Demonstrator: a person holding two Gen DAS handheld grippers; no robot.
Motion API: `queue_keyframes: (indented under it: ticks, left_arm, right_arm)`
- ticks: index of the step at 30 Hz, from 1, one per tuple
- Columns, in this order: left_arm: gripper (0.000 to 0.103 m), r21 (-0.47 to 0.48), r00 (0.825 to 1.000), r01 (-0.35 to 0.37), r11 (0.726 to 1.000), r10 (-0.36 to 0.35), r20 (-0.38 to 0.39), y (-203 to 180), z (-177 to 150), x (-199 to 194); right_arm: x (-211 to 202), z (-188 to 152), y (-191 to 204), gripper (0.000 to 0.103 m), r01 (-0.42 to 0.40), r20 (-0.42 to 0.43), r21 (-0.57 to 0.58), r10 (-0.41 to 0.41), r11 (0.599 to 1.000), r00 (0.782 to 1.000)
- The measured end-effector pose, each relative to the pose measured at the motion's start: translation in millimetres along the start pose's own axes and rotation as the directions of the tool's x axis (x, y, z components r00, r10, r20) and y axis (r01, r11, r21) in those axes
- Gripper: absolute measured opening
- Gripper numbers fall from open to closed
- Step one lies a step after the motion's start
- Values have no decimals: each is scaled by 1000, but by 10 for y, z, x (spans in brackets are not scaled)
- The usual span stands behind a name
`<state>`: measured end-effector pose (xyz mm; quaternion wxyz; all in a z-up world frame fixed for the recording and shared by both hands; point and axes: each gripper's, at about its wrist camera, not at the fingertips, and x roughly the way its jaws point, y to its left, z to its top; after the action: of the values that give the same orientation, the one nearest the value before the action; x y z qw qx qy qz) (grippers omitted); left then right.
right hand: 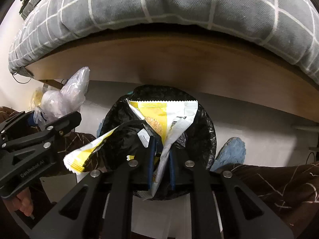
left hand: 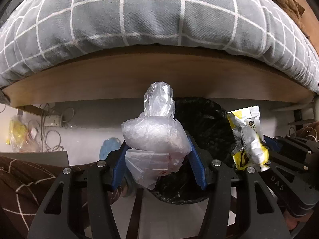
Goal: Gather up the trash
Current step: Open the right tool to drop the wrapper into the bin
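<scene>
Two pieces of trash are held over the black-lined bin (right hand: 207, 131), clear plastic bag (left hand: 155, 137) clamped in the left gripper (left hand: 157, 155), yellow wrapper (right hand: 169, 119) pinched in the near-closed right gripper (right hand: 160, 165); release is best made once both are centred above the opening.

Premises present as a home bedroom. A grey quilt (left hand: 151, 14) with a white grid pattern overhangs a wooden bed frame (left hand: 159, 79). A power strip (left hand: 52, 120) with tangled cables lies on the pale floor (left hand: 83, 139) beneath.
</scene>
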<state>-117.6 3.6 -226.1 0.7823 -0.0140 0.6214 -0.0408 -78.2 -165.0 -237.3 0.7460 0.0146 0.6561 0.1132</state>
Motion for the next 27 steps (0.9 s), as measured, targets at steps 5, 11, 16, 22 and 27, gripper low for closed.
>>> queue_keyframes:
  ticks: [5, 11, 16, 22, 27]
  left_arm:
    - [55, -14, 1000, -17, 1000, 17, -6, 72, -17, -3]
    - [55, -44, 999, -33, 998, 33, -7, 176, -48, -5]
    - [55, -56, 999, -39, 998, 39, -9, 184, -39, -24]
    - [55, -49, 999, -40, 998, 40, 0, 136, -35, -36]
    - [55, -27, 1000, -30, 999, 30, 2, -17, -4, -50]
  right_arm:
    - [69, -5, 27, 22, 11, -10, -12, -11, 1000, 1000]
    - [93, 7, 67, 47, 37, -5, -23, -37, 999, 999]
    - [93, 8, 37, 64, 56, 9, -18, -55, 998, 998]
    - [-40, 34, -40, 90, 91, 65, 2, -91, 996, 994]
    - [-178, -8, -207, 95, 129, 103, 28, -131, 991, 986]
